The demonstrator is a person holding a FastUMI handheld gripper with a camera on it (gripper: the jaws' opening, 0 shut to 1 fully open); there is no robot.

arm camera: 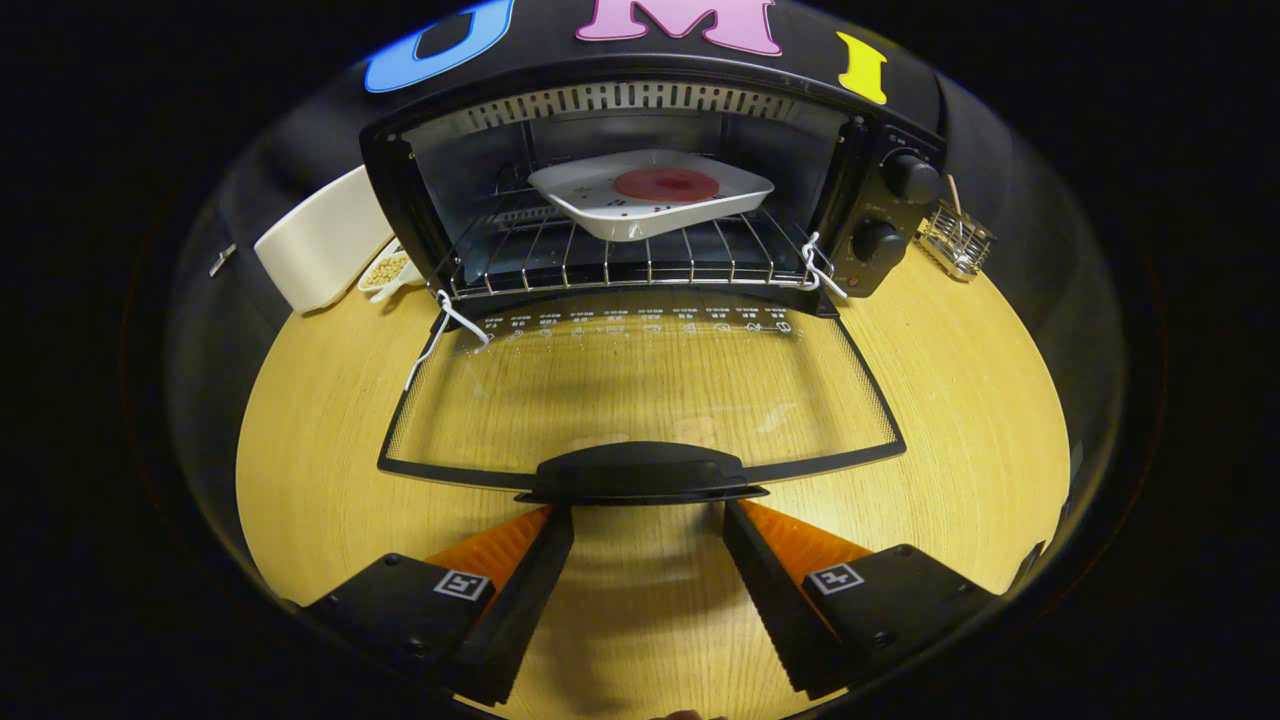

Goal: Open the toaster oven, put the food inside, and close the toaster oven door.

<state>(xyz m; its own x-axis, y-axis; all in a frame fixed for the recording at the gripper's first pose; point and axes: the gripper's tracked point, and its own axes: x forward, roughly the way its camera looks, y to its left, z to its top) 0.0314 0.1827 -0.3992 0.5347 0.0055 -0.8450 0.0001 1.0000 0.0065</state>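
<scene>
Here, at the table's back left edge you have a white box, then the toaster oven, its door down flat, the plate of food on its rack; your gripper gapes wide, empty, at the door handle.

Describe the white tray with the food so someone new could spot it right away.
Find the black toaster oven on the wooden table, its glass door folded down just ahead of the open gripper. On the wire rack inside sits a white square tray, marked by a flat red disc at its centre.
</scene>
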